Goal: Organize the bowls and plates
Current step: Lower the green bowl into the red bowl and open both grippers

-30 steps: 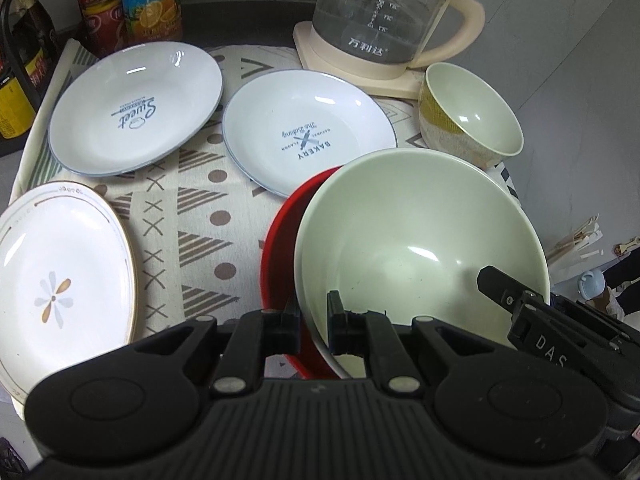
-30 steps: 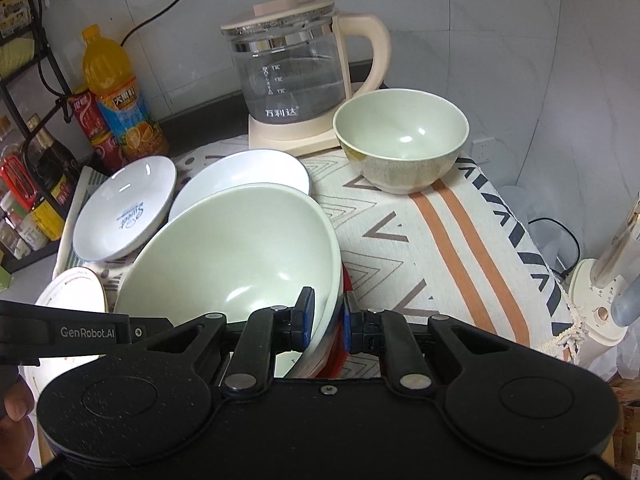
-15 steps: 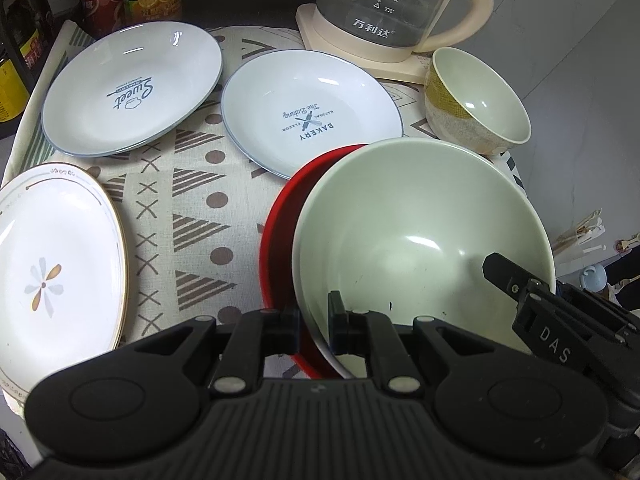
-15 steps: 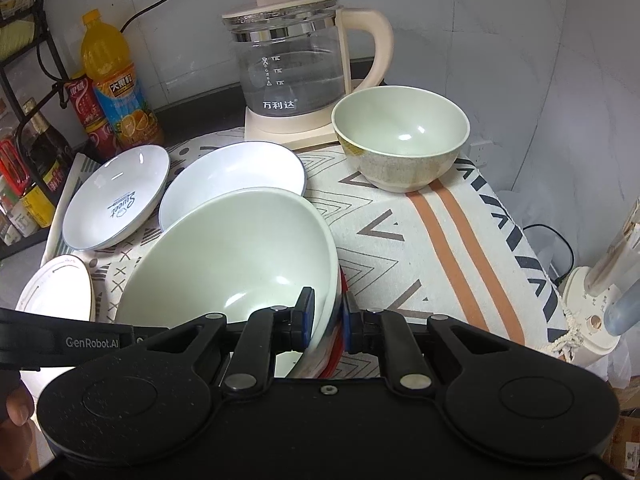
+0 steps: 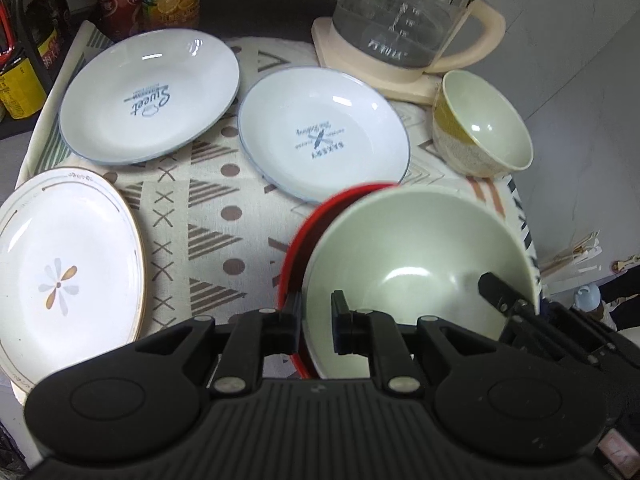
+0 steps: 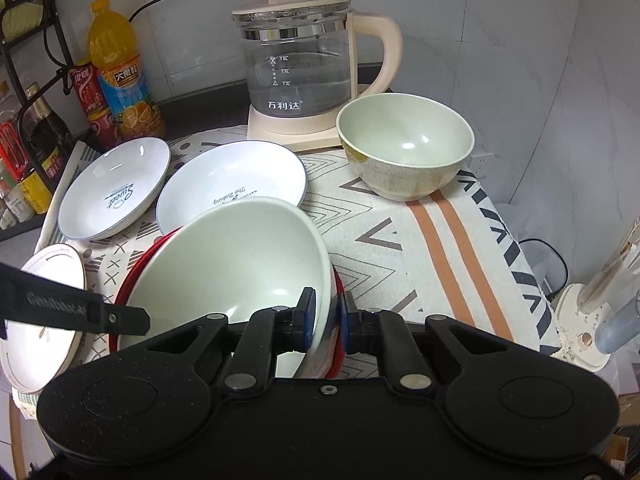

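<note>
Your left gripper point(image 5: 316, 322) points steeply down, its jaws nearly together, one finger either side of a rim at the near left. From the right wrist view its body reaches in from the left as a dark bar point(image 6: 76, 314). Your right gripper point(image 6: 327, 322) also tilts steeply down, its blue-padded fingers point(image 6: 308, 318) clamped tight across a rim at the near right. From the left wrist view it enters from the right, its fingertip point(image 5: 498, 290) set inside the rim. The two grippers sit near each other, on opposite sides.
</note>
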